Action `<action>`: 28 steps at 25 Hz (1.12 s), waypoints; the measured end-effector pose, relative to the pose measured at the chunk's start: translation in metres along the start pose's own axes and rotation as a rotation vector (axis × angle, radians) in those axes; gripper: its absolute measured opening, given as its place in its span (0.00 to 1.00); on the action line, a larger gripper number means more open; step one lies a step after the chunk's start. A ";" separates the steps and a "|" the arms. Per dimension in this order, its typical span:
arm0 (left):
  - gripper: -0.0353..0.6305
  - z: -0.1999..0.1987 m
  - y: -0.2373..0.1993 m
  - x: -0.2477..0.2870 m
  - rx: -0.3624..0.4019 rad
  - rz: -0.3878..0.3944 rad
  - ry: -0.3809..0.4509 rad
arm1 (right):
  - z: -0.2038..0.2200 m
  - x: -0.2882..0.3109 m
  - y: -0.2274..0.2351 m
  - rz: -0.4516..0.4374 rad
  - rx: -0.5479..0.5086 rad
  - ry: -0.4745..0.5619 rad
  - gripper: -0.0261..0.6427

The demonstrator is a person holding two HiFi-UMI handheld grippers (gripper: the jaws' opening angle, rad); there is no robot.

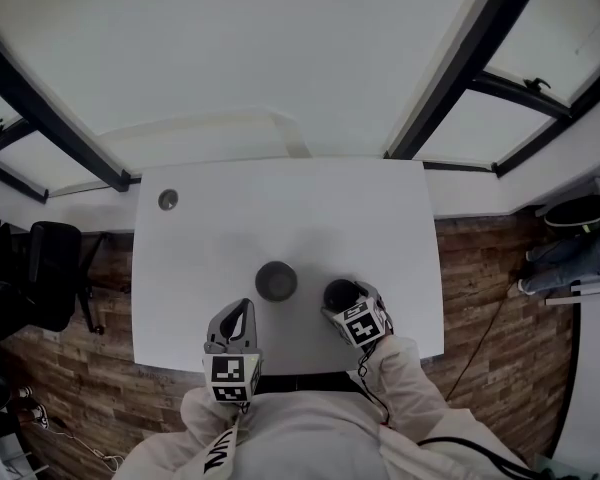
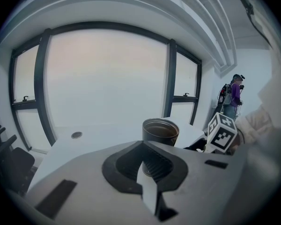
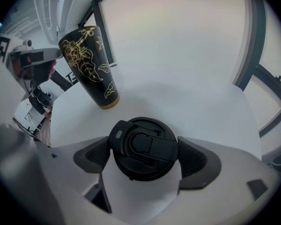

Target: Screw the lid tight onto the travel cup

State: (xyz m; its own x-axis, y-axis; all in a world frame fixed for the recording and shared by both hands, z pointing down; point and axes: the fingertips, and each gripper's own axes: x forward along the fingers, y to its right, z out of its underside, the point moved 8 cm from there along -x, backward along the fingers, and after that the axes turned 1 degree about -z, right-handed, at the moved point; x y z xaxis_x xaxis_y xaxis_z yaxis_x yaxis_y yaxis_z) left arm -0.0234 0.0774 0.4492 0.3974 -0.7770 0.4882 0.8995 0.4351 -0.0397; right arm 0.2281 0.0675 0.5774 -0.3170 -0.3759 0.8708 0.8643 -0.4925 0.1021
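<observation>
On the white desk [image 1: 280, 198] the cup [image 1: 276, 280] stands upright and uncapped just left of the lid [image 3: 144, 146], which lies flat between the right tool's [image 3: 144, 157] spread jaws, while the left tool [image 2: 147, 172], pressed together and empty, points at the cup.
</observation>
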 end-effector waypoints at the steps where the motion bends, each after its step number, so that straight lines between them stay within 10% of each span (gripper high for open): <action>1: 0.06 0.000 0.000 0.001 0.002 0.000 0.001 | 0.000 0.002 0.001 -0.004 0.001 -0.007 0.67; 28: 0.06 0.013 -0.015 0.002 0.015 0.013 0.004 | -0.054 -0.085 -0.005 -0.068 0.042 0.095 0.69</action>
State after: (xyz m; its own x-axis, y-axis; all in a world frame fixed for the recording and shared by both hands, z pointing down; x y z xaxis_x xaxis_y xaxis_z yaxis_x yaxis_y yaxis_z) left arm -0.0385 0.0751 0.4625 0.4095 -0.7732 0.4843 0.8915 0.4518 -0.0325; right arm 0.2295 0.0595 0.4764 -0.4090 -0.4168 0.8118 0.8547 -0.4867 0.1807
